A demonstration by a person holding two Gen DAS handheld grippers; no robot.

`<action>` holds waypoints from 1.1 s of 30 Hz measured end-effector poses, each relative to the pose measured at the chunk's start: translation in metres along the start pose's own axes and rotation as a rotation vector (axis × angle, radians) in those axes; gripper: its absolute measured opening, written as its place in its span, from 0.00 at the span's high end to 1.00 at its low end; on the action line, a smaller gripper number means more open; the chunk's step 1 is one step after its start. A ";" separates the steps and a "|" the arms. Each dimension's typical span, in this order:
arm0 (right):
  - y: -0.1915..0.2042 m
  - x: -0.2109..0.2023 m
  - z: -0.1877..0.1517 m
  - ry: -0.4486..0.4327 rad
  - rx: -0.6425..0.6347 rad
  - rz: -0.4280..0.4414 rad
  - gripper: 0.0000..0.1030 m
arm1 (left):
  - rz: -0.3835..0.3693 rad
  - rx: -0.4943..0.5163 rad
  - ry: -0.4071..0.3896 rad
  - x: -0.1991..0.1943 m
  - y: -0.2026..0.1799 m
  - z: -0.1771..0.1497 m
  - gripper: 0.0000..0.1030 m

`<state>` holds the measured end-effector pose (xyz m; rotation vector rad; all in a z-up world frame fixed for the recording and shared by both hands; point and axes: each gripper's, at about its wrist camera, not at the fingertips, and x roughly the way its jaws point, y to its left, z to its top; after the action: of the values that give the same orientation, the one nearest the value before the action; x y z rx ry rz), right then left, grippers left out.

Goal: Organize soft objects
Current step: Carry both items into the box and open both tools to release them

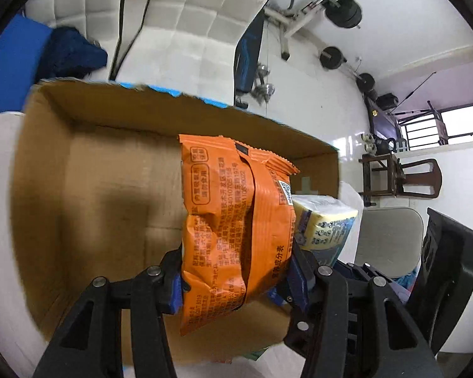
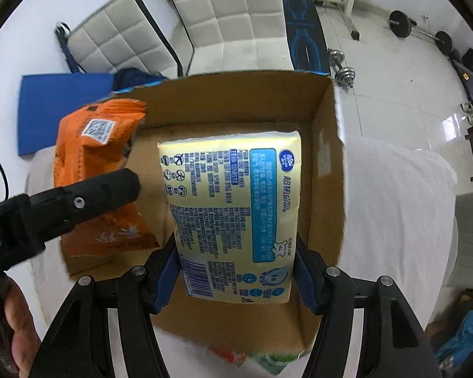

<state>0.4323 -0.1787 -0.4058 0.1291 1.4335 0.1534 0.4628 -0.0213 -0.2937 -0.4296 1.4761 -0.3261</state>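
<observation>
Two grippers: each held one soft packet above the open brown cardboard box (image 2: 326, 170).
Left gripper (image 1: 236, 278): fingers pinched the crinkled orange foil snack bag (image 1: 227, 220) near its lower half; bag upright over the box interior.
Right gripper (image 2: 238, 278): fingers clamped the pale yellow plastic-wrapped tissue pack (image 2: 233, 217), just beside the orange bag.
Box support: bench under white cloth (image 2: 394, 208).

Both grippers, left gripper (image 1: 236, 283) and right gripper (image 2: 236, 274), have black frames, silver screws and blue fingertip pads (image 2: 164, 283); bare-skinned hand (image 2: 19, 330) at eight o'clock.
</observation>
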 end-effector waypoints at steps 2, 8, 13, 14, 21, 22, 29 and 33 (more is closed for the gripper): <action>0.000 0.018 0.012 0.022 -0.002 -0.014 0.36 | 0.000 -0.003 0.034 0.016 0.004 0.008 0.52; -0.006 0.058 0.041 0.065 0.001 -0.056 0.36 | 0.052 0.006 0.057 0.043 0.009 0.018 0.53; -0.005 0.073 0.048 0.073 0.002 -0.087 0.36 | 0.074 0.035 0.061 0.052 0.012 0.018 0.53; -0.002 0.074 0.050 0.070 -0.006 -0.091 0.36 | 0.085 0.035 0.067 0.053 0.012 0.017 0.53; 0.002 0.083 0.058 0.089 0.008 -0.093 0.33 | 0.153 0.012 0.078 0.051 0.015 0.022 0.52; 0.002 0.084 0.060 0.084 0.008 -0.089 0.29 | 0.165 0.012 0.075 0.048 0.015 0.022 0.47; 0.001 0.067 0.059 0.054 0.008 -0.094 0.18 | 0.215 0.029 0.005 0.022 0.012 0.012 0.27; 0.005 0.054 0.050 0.045 -0.001 -0.103 0.18 | 0.271 0.063 -0.045 0.007 0.009 0.004 0.14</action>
<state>0.4889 -0.1640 -0.4511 0.0516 1.4817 0.0730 0.4663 -0.0164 -0.3038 -0.1818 1.4549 -0.1461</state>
